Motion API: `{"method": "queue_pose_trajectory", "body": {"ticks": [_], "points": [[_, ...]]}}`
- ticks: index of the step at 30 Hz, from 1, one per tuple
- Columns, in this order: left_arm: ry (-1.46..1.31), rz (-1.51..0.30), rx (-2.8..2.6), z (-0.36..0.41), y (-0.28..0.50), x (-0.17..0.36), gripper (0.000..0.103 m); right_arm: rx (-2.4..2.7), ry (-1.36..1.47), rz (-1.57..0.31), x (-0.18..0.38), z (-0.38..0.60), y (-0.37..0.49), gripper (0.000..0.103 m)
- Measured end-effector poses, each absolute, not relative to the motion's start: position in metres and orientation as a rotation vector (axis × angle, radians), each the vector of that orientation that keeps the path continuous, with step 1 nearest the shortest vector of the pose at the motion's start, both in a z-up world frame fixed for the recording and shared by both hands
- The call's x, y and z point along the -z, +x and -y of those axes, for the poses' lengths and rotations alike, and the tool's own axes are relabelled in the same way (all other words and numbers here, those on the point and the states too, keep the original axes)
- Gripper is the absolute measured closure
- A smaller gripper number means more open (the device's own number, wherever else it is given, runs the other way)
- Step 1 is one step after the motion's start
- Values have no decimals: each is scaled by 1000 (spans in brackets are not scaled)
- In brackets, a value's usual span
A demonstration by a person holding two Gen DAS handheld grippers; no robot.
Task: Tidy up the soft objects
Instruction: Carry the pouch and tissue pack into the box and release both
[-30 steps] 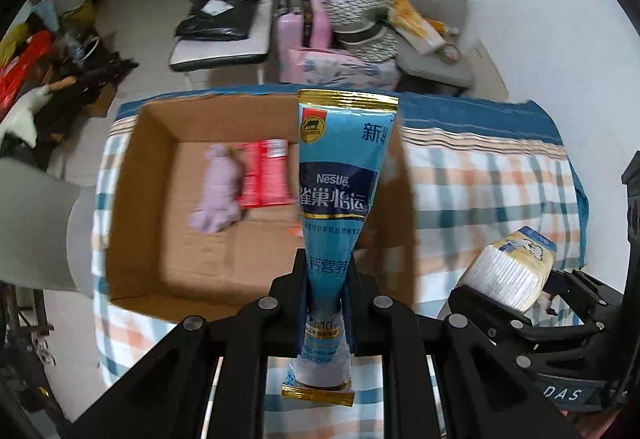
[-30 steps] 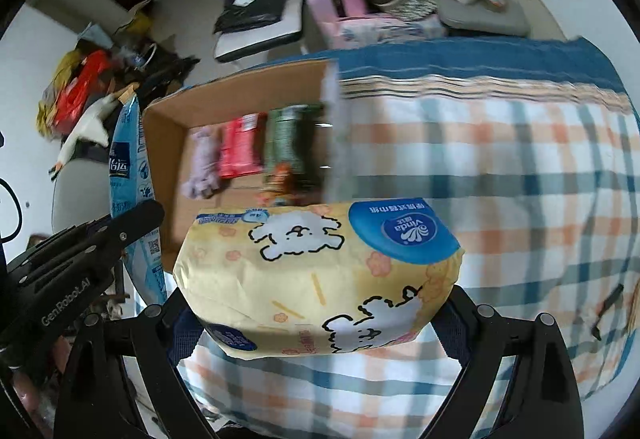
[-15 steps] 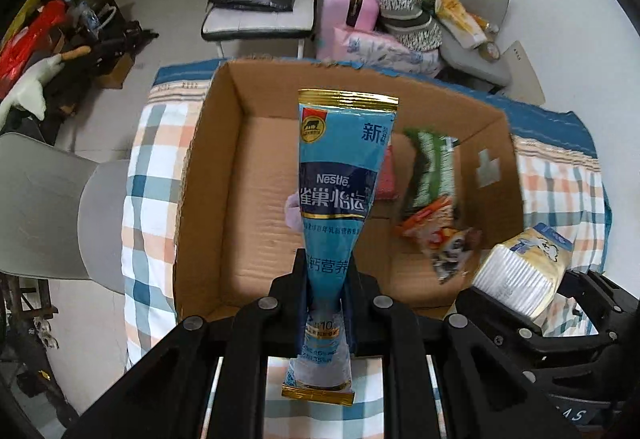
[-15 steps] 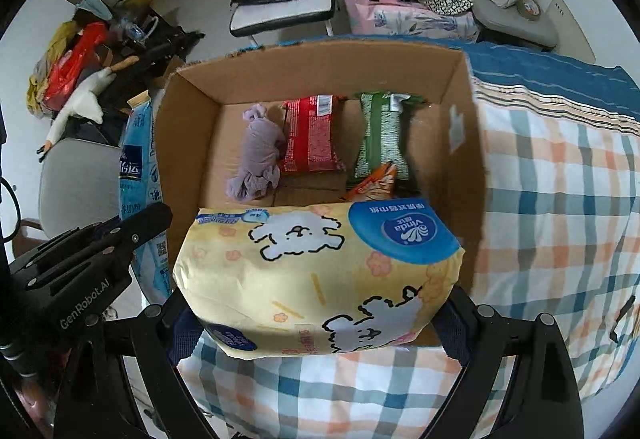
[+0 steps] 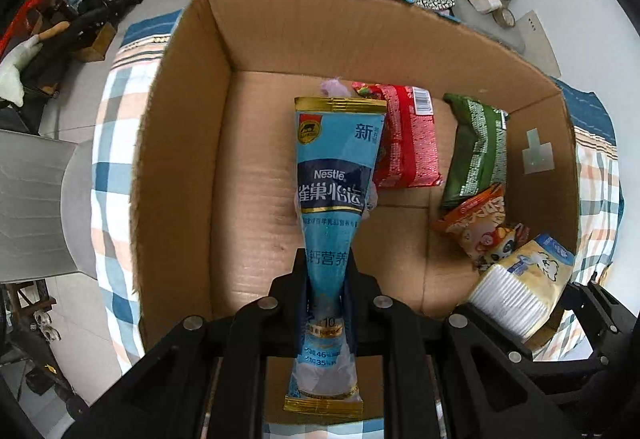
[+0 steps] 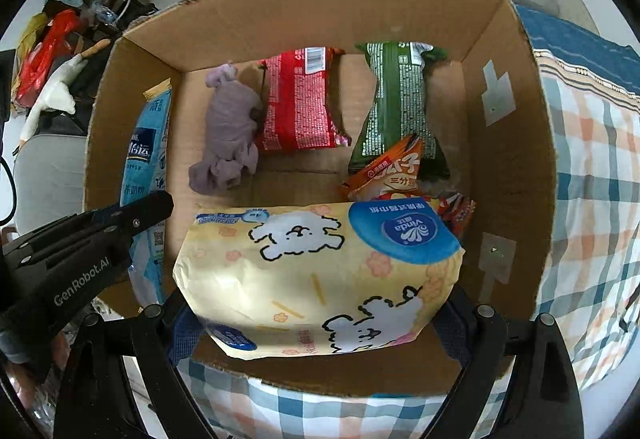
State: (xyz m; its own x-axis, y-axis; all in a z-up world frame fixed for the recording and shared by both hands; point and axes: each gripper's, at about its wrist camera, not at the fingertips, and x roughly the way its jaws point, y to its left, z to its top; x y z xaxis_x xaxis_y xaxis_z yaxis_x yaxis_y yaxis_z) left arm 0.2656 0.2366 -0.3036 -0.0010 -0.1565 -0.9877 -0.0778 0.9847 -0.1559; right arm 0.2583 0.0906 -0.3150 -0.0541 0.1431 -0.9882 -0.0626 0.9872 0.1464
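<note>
A: Where is each pack relative to its claw?

B: The left claw (image 5: 328, 279) is clamped tight on the lower part of a tall light-blue foil milk-powder pouch with gold seals (image 5: 334, 175). The pouch runs from between the jaws towards 12 o'clock, above the floor of the open brown cardboard box (image 5: 192, 127). In the right wrist view the same pouch sits at 9 o'clock, just inside the box's left wall.

A: And the right one?

B: The right claw (image 6: 320, 313), jaws spread wide, grips a plump yellow plastic tissue pack printed with white dogs and a blue round logo (image 6: 320, 279) by its two ends. The pack lies crosswise between the fingers, over the near part of the box.

A: What already lies in the box, counted?

B: Four things. One crumpled lilac cloth toy (image 6: 230, 131) at 11 o'clock, one red foil snack bag (image 6: 300, 107) touching its right side, one green foil snack bag (image 6: 400, 107) at 1 o'clock, and one orange snack packet (image 6: 386, 171) overlapping the green bag's near end.

A: So two claws, two held packs?

B: Yes, one each. The box stands on a desk under a blue, orange and white checked cloth (image 6: 592, 167).
</note>
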Motion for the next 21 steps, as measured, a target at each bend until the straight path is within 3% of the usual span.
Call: {"method": "queue_pose_trajectory", "body": {"ticks": [14,21], "points": [[-124,-1607,16,-234,271,310,86,-154,53,-1664,330,-91,267,6],[-114,-1568,-16,-236,267,297,65,-155,40,-1644,318,-89,265,3]]}}
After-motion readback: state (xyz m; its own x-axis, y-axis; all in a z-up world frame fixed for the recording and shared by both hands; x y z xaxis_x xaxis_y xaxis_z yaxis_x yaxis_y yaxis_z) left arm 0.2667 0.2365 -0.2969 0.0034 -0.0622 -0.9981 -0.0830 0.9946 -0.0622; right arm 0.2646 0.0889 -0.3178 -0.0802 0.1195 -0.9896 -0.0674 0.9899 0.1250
